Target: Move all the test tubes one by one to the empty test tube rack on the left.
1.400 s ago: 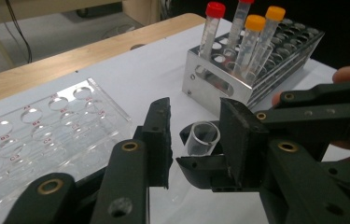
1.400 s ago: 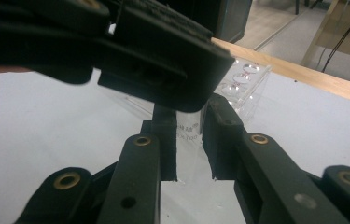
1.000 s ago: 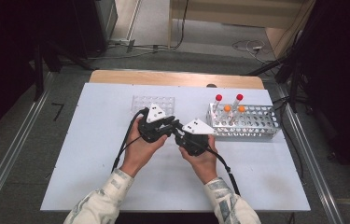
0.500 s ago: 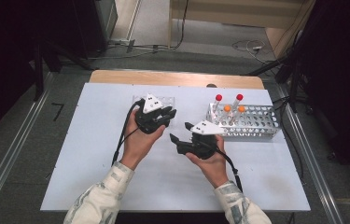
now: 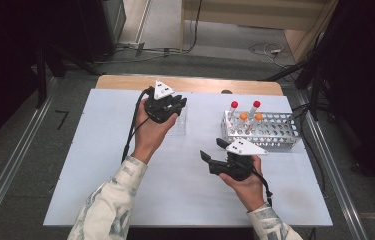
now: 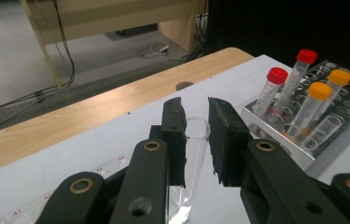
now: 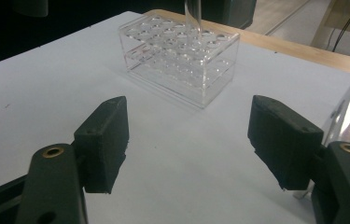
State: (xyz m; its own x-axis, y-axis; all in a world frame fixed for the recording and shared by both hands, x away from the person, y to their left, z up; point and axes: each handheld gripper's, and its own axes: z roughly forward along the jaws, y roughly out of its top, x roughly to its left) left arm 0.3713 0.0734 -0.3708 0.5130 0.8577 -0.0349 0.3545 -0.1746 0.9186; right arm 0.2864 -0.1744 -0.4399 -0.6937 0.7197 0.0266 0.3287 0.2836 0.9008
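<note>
Tube handed over; we part.
Left gripper [image 6: 196, 140] jaws pinch the uncapped tube [image 6: 192, 163] above the clear rack [image 7: 179, 58]; right gripper [image 7: 189, 149] jaws have just spread, empty.

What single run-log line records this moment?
left gripper: shut on clear uncapped tube | right gripper: open, empty, jaws just opened | clear rack: under tube | metal rack: four capped tubes

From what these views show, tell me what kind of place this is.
Probably a lab-style workbench: a white table carries a metal rack of capped tubes and a clear plastic rack, with cables on the floor behind.
</note>
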